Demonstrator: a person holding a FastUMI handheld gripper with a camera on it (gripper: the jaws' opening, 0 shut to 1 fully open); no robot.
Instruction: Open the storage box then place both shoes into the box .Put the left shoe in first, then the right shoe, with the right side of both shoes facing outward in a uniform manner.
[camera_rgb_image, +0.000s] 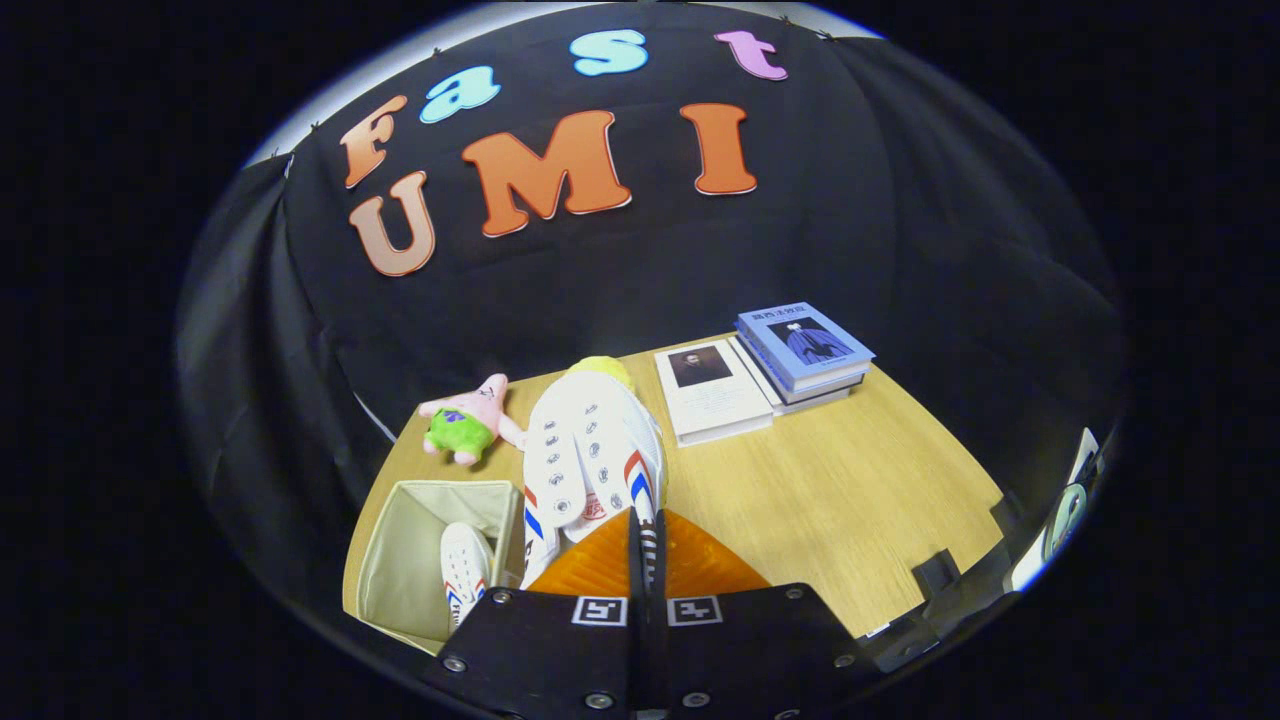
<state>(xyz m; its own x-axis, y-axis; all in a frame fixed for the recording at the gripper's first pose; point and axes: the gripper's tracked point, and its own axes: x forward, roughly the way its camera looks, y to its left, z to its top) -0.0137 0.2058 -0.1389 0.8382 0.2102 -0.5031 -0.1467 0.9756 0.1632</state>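
Clearly the gripper (647, 545) is pinching the second shoe (592, 450): its fingers are pressed almost together on the thin edge of the shoe's opening, at the near end. From there the shoe's long axis runs straight away from the gripper, toe pointing far, laces and eyelets facing up toward the camera, and it seems to be held above the table (850, 480). The storage box (400, 560) lies just to the left of the held shoe and a little nearer, its top open, with the first shoe (465, 575) already standing inside against its right wall. So the coming move, as I judge it, is a short shift leftward and down. Farther off, a plush toy (468, 415) lies beyond the box, and books (760, 370) sit far right.
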